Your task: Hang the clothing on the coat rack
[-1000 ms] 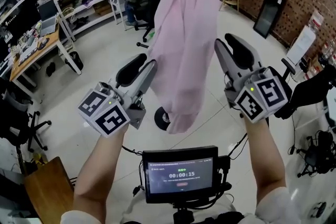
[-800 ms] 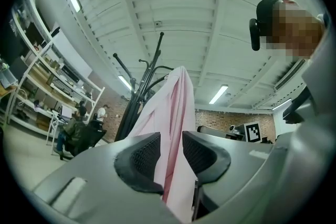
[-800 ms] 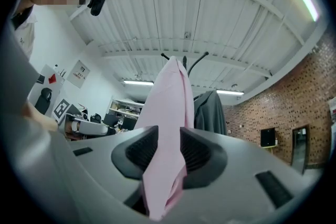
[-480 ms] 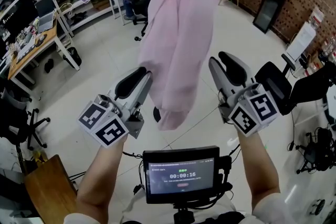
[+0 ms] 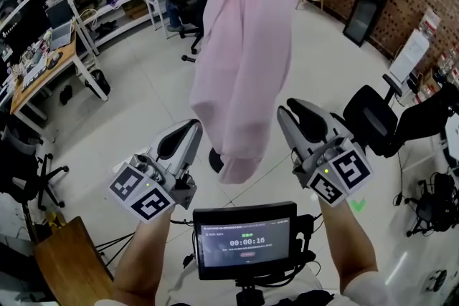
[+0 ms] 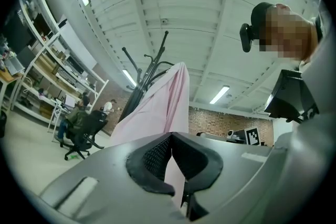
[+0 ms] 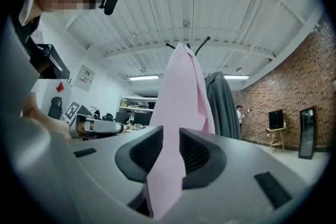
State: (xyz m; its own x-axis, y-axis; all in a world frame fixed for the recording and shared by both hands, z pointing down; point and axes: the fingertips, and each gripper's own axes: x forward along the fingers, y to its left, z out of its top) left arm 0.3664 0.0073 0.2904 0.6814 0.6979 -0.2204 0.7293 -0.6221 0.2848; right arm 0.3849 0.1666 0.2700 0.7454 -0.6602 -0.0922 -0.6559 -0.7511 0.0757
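The left gripper (image 5: 194,130) is closed. Its pads have just come together, with nothing pinched. Only its own view shows the coat rack's (image 6: 150,63) black hooks rising above the pink shirt (image 5: 244,61). The shirt hangs from the rack between both grippers. In the head view its hem covers part of a dark round base (image 5: 214,158) on the floor. The right gripper (image 5: 284,111), at the shirt's right edge, has jaws narrowly apart that have just been closing, and pink cloth shows in the gap. Only its view reveals a dark grey coat (image 7: 224,105) behind the shirt. A screen (image 5: 247,244) sits below, and an office chair (image 5: 367,122) stands to the right.
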